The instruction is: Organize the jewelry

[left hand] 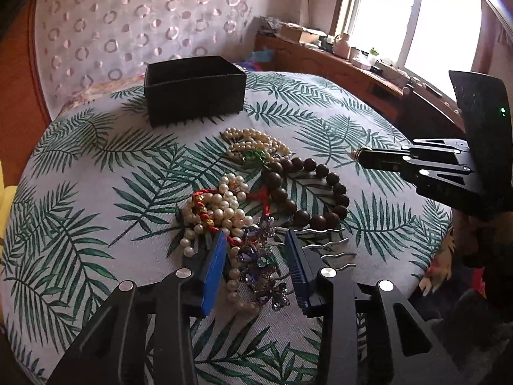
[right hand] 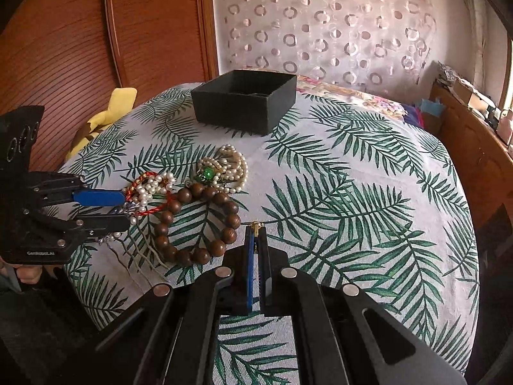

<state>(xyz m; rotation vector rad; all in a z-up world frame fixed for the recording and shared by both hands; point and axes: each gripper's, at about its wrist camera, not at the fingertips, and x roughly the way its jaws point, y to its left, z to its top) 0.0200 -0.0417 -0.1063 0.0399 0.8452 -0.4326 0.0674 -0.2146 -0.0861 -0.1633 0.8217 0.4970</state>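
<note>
While jewelry (left hand: 256, 211) crowds mid-cloth, the tablecloth (right hand: 368, 192) (right edge) lies bare.

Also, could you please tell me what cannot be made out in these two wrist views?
Left wrist view: the floor of the black open-topped cardboard box is hidden by its near wall.
Right wrist view: the small gold piece pinched in the right tongs is too small to identify.
Both views: whether the left tongs press the purple-stone silver hair comb; tangled white pearl strands cover the contact.

Yellow plush toy (right hand: 105, 118) beside leaf-print cloth (right hand: 352, 176) (circle-patterned curtain (right hand: 320, 25) behind).
</note>
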